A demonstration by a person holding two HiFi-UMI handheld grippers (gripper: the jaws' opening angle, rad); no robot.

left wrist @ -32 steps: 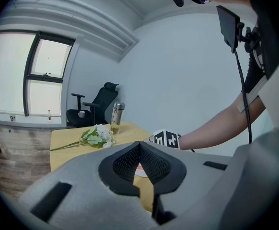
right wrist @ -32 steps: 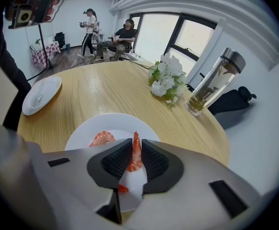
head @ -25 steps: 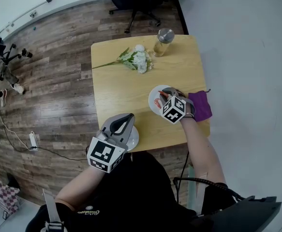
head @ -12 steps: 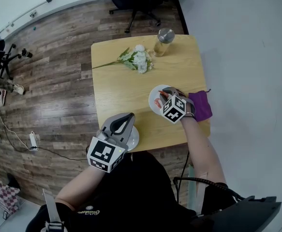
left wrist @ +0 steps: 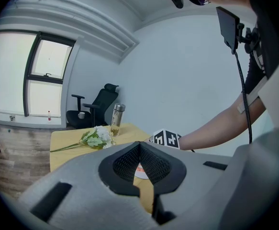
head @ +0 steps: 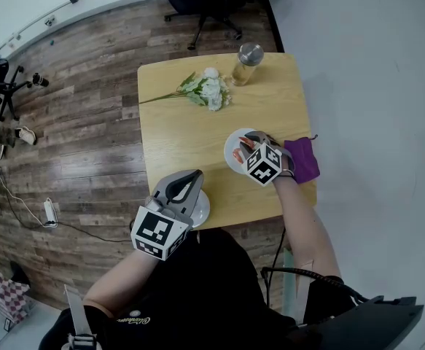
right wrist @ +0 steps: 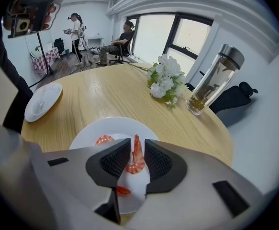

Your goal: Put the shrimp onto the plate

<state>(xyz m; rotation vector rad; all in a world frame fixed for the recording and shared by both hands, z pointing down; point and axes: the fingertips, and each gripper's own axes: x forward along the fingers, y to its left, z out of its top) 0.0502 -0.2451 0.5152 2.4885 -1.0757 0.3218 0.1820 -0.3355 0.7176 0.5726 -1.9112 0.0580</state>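
Observation:
A white plate [right wrist: 89,133] lies on the wooden table close under my right gripper [right wrist: 137,161]. An orange shrimp [right wrist: 137,158] stands upright between the right jaws, which are shut on it just above the plate. A second shrimp [right wrist: 104,140] and a small orange piece [right wrist: 122,190] lie on the plate. In the head view the right gripper [head: 252,144] hovers over the plate [head: 232,154] at the table's right side. My left gripper [head: 190,182] is shut on nothing at the near edge, over a small white saucer [head: 200,210].
White flowers [head: 206,91] and a glass bottle [head: 246,63] stand at the far end of the table [head: 176,137]. A purple cloth [head: 304,160] lies right of the plate. The saucer [right wrist: 43,101] sits left of the plate. People are in the background room.
The right gripper has shifted very slightly over the plate. The left gripper has stayed in place.

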